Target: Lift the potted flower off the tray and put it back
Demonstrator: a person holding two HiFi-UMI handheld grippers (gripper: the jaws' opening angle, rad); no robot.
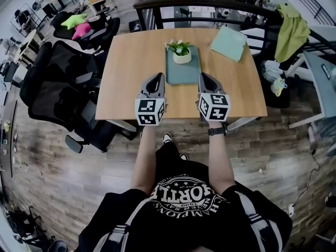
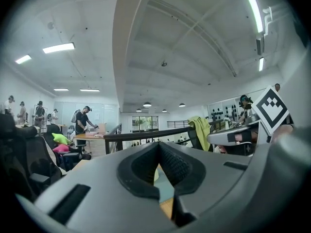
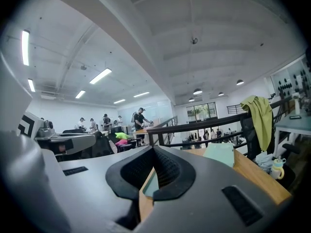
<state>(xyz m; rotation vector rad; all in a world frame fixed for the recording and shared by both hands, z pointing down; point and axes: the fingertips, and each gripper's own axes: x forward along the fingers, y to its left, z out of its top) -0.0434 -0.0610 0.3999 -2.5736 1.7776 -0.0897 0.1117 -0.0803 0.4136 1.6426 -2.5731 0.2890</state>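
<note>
A small potted flower (image 1: 181, 52) in a white pot stands at the far end of a teal tray (image 1: 182, 70) on the wooden table (image 1: 126, 72). My left gripper (image 1: 157, 78) is shut and empty, just left of the tray's near corner. My right gripper (image 1: 203, 77) is shut and empty too, at the tray's near right edge. Both point away from me, level with the table. In the left gripper view (image 2: 158, 147) the jaws meet at the tips, with a sliver of tray (image 2: 165, 188) below them. The right gripper view (image 3: 154, 150) shows the same, with the tray (image 3: 150, 183) under the jaws.
A pale green folder (image 1: 229, 42) lies at the table's far right corner. Black office chairs (image 1: 63, 83) stand left of the table. A dark railing (image 1: 210, 7) runs behind it. A yellow-green cloth (image 1: 291, 30) hangs on a chair at the right. People stand far off in the room.
</note>
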